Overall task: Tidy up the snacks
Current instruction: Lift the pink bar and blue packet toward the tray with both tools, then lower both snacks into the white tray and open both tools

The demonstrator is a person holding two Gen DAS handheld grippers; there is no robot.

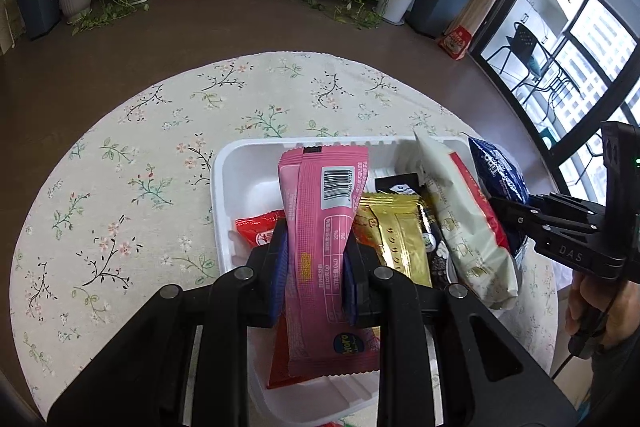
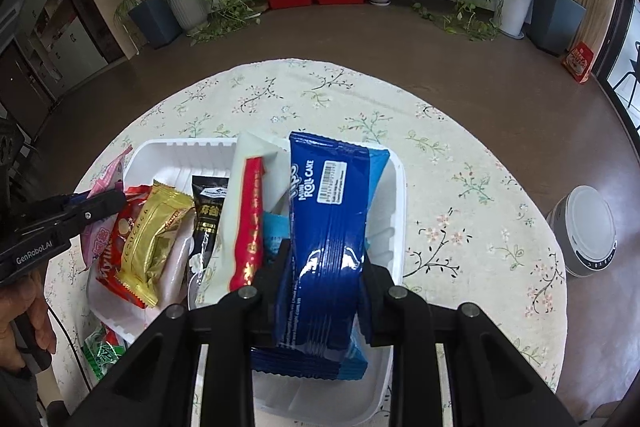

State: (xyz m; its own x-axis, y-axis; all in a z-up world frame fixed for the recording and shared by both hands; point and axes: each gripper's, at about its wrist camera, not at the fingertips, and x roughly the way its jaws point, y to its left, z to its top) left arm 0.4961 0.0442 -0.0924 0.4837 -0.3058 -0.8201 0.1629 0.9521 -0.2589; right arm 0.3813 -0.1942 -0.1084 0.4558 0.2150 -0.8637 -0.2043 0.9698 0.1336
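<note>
Both grippers were over the white tray, which sat on the round table with the floral cloth, and each had a packet in hand. The left gripper had its fingers closed on a long pink snack packet, pinched about mid-length, barcode side up, held over the left part of the tray; whether its lower end touched the tray floor could not be told. The right gripper had its fingers closed on a dark blue roll cake packet, held lengthwise over the right part of the tray, above a lighter blue packet. Already in the tray lay a red packet, a gold packet, a black packet and a white-and-red packet, leaning side by side in a rough row. A green packet lay on the cloth outside the tray's near left corner. The step in hand looked to be the placing of two snacks at once into the tray, pink to the left of the row and blue to the right. The next move would likely call for lowering each packet into its free gap, then opening the fingers and drawing back without dragging the neighbours. The leaning packets seemed apt to topple if nudged. The green packet probably remained to be fetched.
</note>
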